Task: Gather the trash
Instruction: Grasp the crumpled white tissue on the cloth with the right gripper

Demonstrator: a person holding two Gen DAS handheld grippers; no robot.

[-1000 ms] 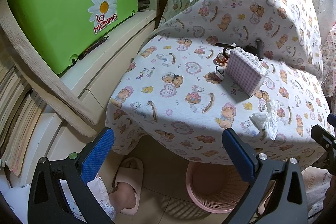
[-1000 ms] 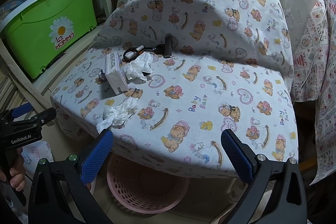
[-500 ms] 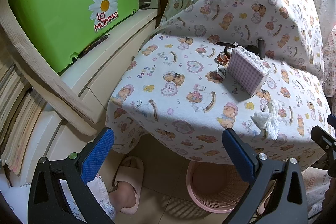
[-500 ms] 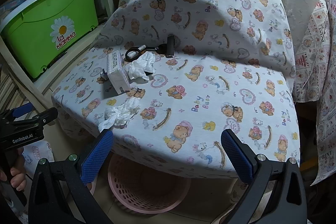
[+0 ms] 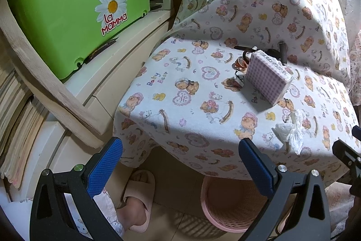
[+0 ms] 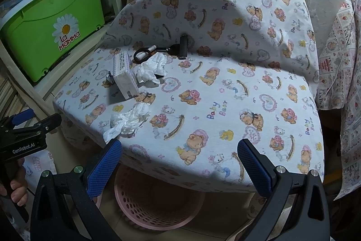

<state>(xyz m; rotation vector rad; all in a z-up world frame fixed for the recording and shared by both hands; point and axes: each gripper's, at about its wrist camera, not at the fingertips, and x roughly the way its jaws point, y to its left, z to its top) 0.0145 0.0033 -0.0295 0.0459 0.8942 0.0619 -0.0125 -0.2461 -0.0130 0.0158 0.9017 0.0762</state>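
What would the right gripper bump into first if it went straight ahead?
Probably the bear-print cloth on the table top. The right gripper points at a bare stretch of it; the nearer crumpled tissue lies left of that line. Depth is unclear.

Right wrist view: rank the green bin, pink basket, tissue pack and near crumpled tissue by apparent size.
1. Green bin
2. Pink basket, partly hidden under the table
3. Tissue pack and near crumpled tissue: look alike, so no ranking between them.

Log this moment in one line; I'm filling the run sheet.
phase: approach | left gripper: open, empty | right gripper: open, empty | tissues: on table | basket: under table edge
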